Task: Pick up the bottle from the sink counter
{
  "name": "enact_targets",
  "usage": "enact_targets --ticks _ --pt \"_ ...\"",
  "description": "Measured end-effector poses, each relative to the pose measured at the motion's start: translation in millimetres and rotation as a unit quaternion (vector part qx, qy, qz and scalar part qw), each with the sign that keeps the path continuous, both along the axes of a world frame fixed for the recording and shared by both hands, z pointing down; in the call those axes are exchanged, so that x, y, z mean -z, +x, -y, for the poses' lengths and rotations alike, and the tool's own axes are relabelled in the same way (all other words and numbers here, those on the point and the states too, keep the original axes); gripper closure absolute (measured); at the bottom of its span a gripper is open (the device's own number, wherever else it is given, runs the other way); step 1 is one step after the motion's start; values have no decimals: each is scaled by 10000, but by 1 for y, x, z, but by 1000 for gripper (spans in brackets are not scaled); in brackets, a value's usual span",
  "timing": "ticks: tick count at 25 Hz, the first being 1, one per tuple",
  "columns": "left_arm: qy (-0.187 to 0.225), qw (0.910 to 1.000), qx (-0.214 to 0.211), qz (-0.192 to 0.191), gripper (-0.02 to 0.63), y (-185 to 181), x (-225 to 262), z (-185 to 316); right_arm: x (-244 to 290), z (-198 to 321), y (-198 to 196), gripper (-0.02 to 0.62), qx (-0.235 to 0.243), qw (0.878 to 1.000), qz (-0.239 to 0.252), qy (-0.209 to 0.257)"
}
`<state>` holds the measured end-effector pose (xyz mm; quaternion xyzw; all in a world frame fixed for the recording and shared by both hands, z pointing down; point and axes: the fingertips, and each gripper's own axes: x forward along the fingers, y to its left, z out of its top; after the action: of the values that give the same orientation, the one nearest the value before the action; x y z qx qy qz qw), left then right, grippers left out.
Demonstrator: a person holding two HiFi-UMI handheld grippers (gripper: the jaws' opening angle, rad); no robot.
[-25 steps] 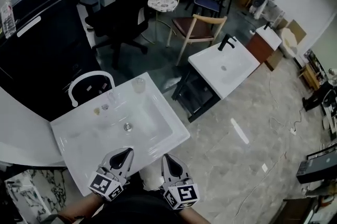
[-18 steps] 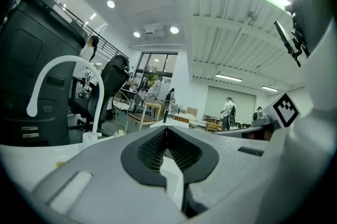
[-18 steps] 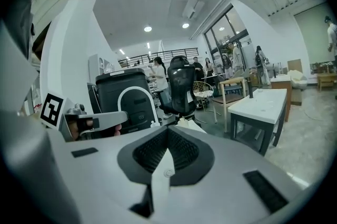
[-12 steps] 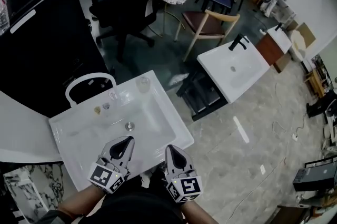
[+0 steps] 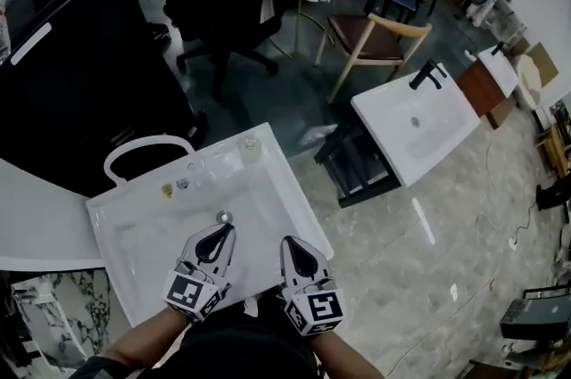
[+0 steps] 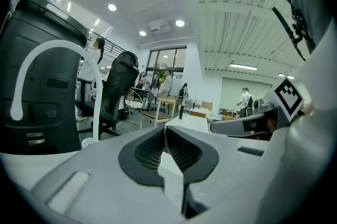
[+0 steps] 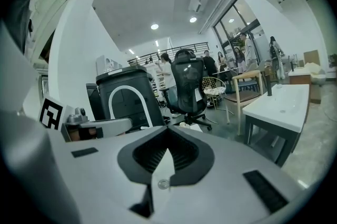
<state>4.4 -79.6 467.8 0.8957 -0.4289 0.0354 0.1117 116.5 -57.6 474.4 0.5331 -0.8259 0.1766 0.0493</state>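
A small clear bottle stands upright on the far right corner of the white sink counter. My left gripper is shut and empty, its tip over the basin just short of the drain. Beside it my right gripper hovers over the counter's near right part, also shut and empty. Both are well short of the bottle. In the left gripper view the jaws meet with nothing between them, and the right gripper view shows the same.
A white arched faucet rises at the back left of the counter, with small fittings by its base. A black cabinet stands behind. A black office chair, a wooden chair and a second sink stand lie beyond.
Both grippers have moved forward over the sink, the left tip now close to the drain. The head view has shifted, so the scene sits lower right. Both jaws stay shut.
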Motion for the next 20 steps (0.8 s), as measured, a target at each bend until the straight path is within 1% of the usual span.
enact_targets --ticks 3,6,8,11,12,16,20 --pt "-43 9998 101 185 603 9 -16 24 -6 15 3 589 31 10000 -9 -43" --pt "-135 9993 210 287 565 14 -36 49 -14 29 5 588 65 9999 -65 -77" --pt "-182 9990 286 280 554 15 -49 66 -19 38 5 588 138 9998 -129 -94" --pt "-139 9985 353 405 521 18 -62 92 -24 55 4 586 234 9993 -292 -96" --pt "-130 9981 363 477 507 20 -68 100 -26 61 4 579 256 9990 -351 -101" --pt "-271 9967 428 627 453 25 -96 128 -41 79 3 513 339 9983 -403 -239" --pt "-479 9947 668 621 446 20 -121 160 -48 94 2 503 354 9983 -405 -221"
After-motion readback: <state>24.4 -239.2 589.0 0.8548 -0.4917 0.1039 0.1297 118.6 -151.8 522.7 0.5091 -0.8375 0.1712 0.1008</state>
